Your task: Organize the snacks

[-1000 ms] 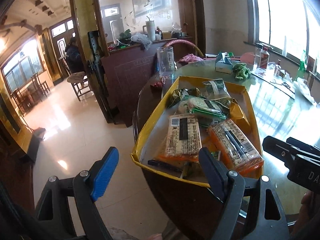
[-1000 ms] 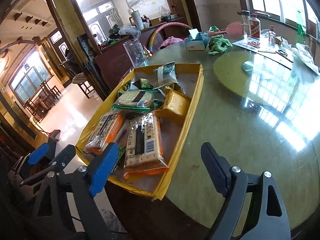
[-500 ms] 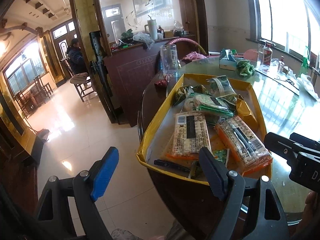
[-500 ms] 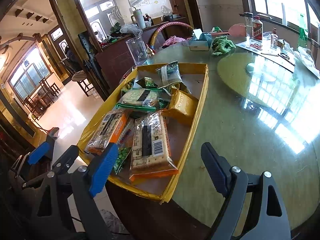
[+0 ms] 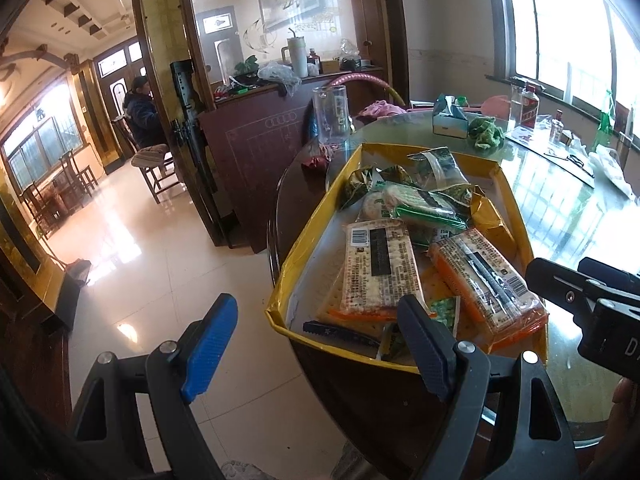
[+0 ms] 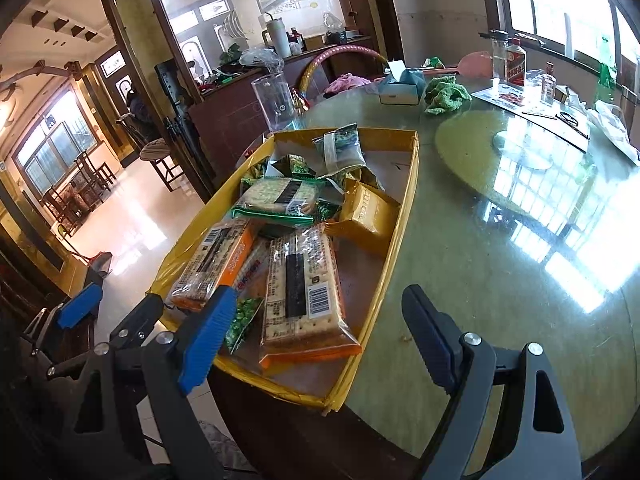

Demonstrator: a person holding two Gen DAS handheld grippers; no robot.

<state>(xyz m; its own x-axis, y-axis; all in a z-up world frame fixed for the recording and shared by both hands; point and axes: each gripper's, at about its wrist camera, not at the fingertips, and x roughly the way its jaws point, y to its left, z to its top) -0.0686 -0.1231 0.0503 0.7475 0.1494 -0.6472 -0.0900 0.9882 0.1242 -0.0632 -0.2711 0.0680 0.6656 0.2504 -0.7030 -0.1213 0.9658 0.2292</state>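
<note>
Centre of both frames: yellow tray (image 5: 316,236) on round glass-topped table (image 6: 500,248), near table edge, snacks piled loose inside.
Tray contents: two orange cracker packs (image 6: 302,296) lying flat at lower end, one beside the other; green cracker pack (image 6: 280,200) above them, resting on other bags; gold bag (image 6: 366,212) against right wall of tray; clear-green bag (image 6: 340,150) at upper end; small green pea packet (image 6: 240,316) partly tucked under orange packs.
Left gripper (image 5: 316,344): lower centre of left-wrist frame, released, jaws spread wide, nothing between them, black finger overlapping tray's near edge in view, contact not judged.
Right gripper (image 6: 316,340): lower centre of right-wrist frame, released, jaws wide, empty, blue finger in front of tray's lower corner, black finger over bare table.
Progress: looks like start of task; packs overlapping, mixed kinds, no sorted rows visible, nothing grasped.
Left to do: probably everything, separating kinds and lining packs up or moving them out; target layout not shown.
Table elsewhere: tissue box (image 6: 402,88), green cloth (image 6: 446,94), clear jug (image 6: 274,100), bottles upper right, all well apart from tray.
Background: person seated upper left, far from table.
</note>
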